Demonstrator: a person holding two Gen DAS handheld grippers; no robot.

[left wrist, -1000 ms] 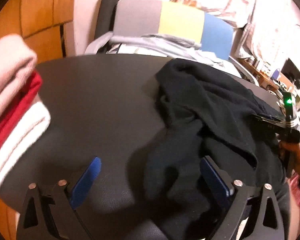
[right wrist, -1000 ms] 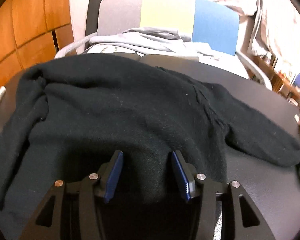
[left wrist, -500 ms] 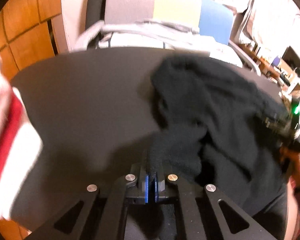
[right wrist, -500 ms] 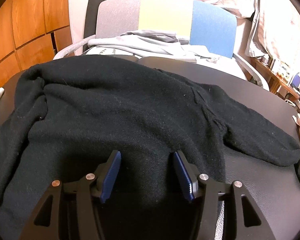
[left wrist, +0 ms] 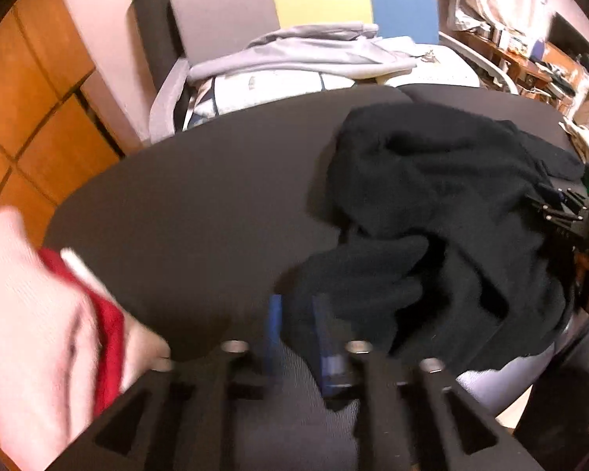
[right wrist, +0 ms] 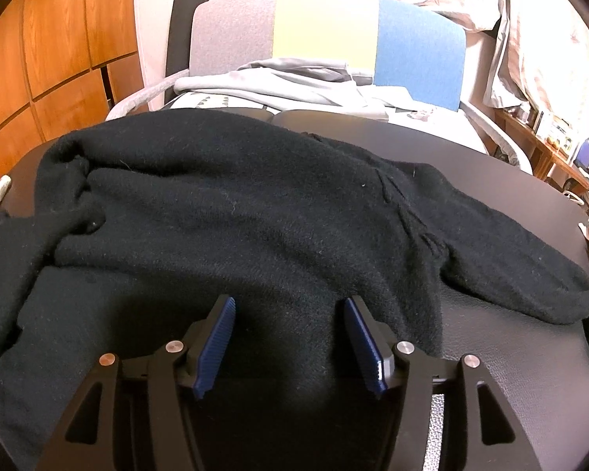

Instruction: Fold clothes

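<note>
Dark counter (right wrist: 502,180) carries my black sweater (right wrist: 255,216), spread from the left edge to the right edge. My left hand-held gripper (left wrist: 296,327) is clenched on a sleeve cuff (left wrist: 357,282). My right hand-held gripper (right wrist: 290,333) hovers released above the hem. Carry the sleeve across flat, without bunching.

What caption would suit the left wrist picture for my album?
Left gripper pinching a bunched fold of the black sweater on a dark table.

Black hand-held gripper (right wrist: 288,337) – blue ribbed pads (right wrist: 216,347), silver screws
</note>
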